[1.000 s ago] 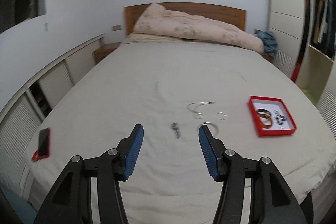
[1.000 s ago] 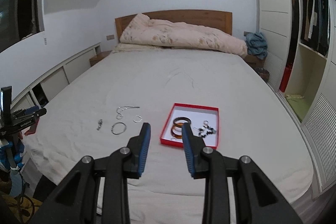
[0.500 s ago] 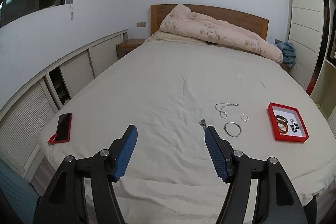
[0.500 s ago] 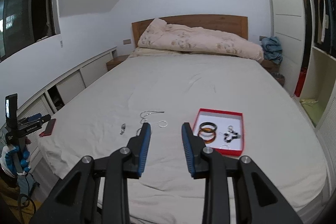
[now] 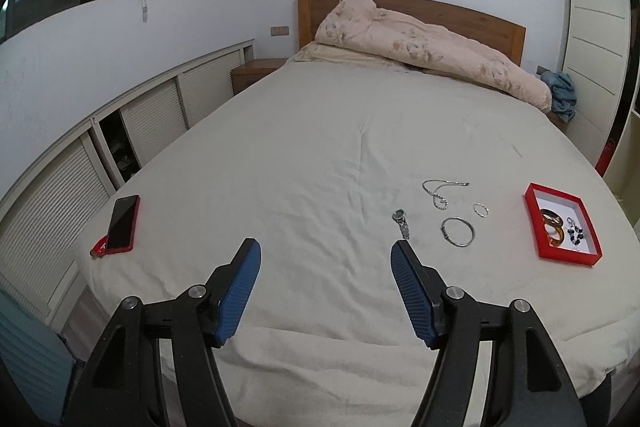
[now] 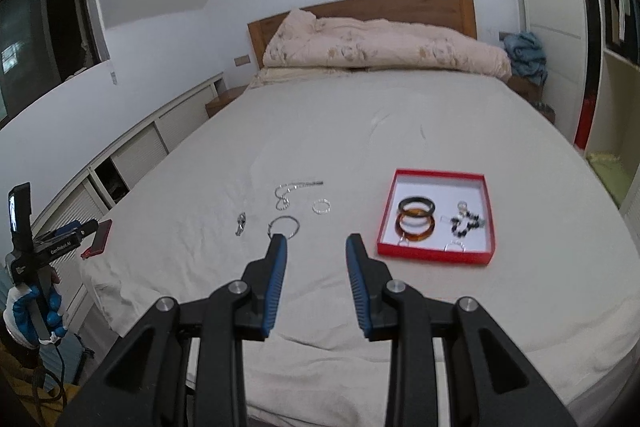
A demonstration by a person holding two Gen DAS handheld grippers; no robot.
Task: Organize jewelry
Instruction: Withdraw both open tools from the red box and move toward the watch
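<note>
**Loose pieces lie ahead and left of the right claw, with the box to its right**

Both claws hang over the foot of the bed (image 6: 360, 131) with nothing between their blue pads. The right claw (image 6: 316, 239) has its fingers apart, and the left claw (image 5: 326, 247) is spread wider.

Four pieces are not yet boxed, grouped on the sheet. In the right wrist view the silver bangle (image 6: 284, 226) lies just past the tip of the claw's left finger, the nearest piece to either claw. The small ring (image 6: 322, 206) is a little beyond it, the chain necklace (image 6: 290, 191) farther back with its long axis running left to right, and the small pendant (image 6: 240, 223) off to the left.

The red box (image 6: 436, 215) sits ahead and to the right of the same claw, well apart from the loose pieces. It already holds two amber bangles (image 6: 416, 221) and a dark beaded piece (image 6: 466, 221).

In the left wrist view the pendant (image 5: 402, 223) lies just beyond the right finger, and the bangle (image 5: 458, 231) and box (image 5: 560, 223) fall farther right.

The right claw looks better placed: a short reach forward and slightly left to the bangle, then a sweep right to the box. The bangle lies flat, so the fingers would likely have to straddle its rim.
</note>
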